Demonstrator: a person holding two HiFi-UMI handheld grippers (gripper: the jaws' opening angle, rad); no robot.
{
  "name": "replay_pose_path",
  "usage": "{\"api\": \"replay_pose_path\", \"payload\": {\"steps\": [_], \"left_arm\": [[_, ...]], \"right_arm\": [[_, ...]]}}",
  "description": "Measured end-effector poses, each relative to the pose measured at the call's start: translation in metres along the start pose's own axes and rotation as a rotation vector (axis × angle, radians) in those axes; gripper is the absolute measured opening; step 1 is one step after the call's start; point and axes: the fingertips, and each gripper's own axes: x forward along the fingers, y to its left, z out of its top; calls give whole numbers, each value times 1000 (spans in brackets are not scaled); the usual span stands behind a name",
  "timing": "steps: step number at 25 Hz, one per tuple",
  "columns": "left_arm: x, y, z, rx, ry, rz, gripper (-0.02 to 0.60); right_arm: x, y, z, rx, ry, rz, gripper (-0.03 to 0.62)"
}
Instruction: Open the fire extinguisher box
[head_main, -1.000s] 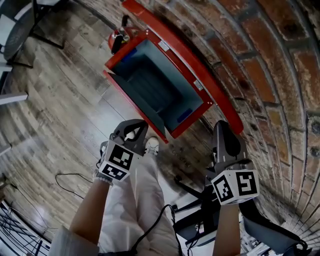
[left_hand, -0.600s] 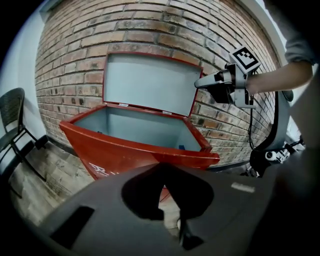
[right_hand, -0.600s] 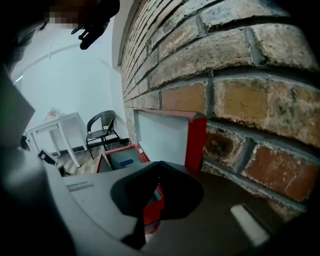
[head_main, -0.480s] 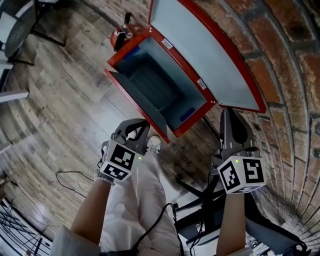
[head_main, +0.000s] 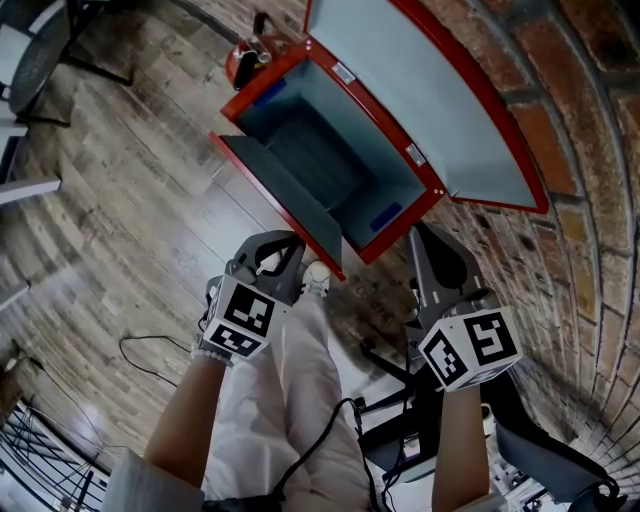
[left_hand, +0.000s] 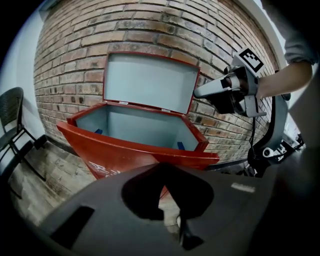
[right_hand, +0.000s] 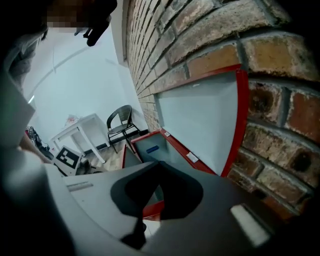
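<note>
1. The fire extinguisher box (head_main: 330, 165) stands on the wooden floor (head_main: 130, 200), hard against the brick wall (head_main: 560, 250), just beyond both grippers.
2. It is red outside and pale grey-blue inside, a deep trough with a slanting front wall.
3. Its lid (head_main: 430, 110) is up, leaning back on the bricks, with the same pale lining framed by a red edge.
4. Two small blue pieces (head_main: 385, 215) sit inside, one at each end, and white lettering (left_hand: 107, 170) shows on the red front, too blurred to read.
5. Small white labels (head_main: 415, 153) sit along the rear rim by the hinge line.
6. A red extinguisher (head_main: 245, 60) stands on the floor at the box's far left end, touching or just beside it.
7. The left gripper (head_main: 272, 252) hangs near the front left of the box, jaws closed on each other, with nothing between them.
8. The right gripper (head_main: 428, 250) is at the near right corner, below the lid's edge, jaws likewise together and empty.
9. Neither gripper touches the box.
10. A black chair (right_hand: 120, 122) and a white table (right_hand: 80, 132) stand well to the left.
</note>
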Motion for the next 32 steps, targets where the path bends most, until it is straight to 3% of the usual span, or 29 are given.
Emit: {"api": "replay_pose_path", "payload": {"steps": [3,9,19,32], "left_arm": [[-2,-1,-5,0,4,-9,-2],[-9,-2,-19,5,15,-26,-1],[-19,-2,-42,11,36,-51,0],[-31,-1,-76,17,82,-61,-2]], "right_arm": [[8,21,-14,-6,45,62,62],[23,69,-45,2,134,198,96],[42,124,-109,-57,329,354,114],[54,151,-168,-120,517,469,121]]}}
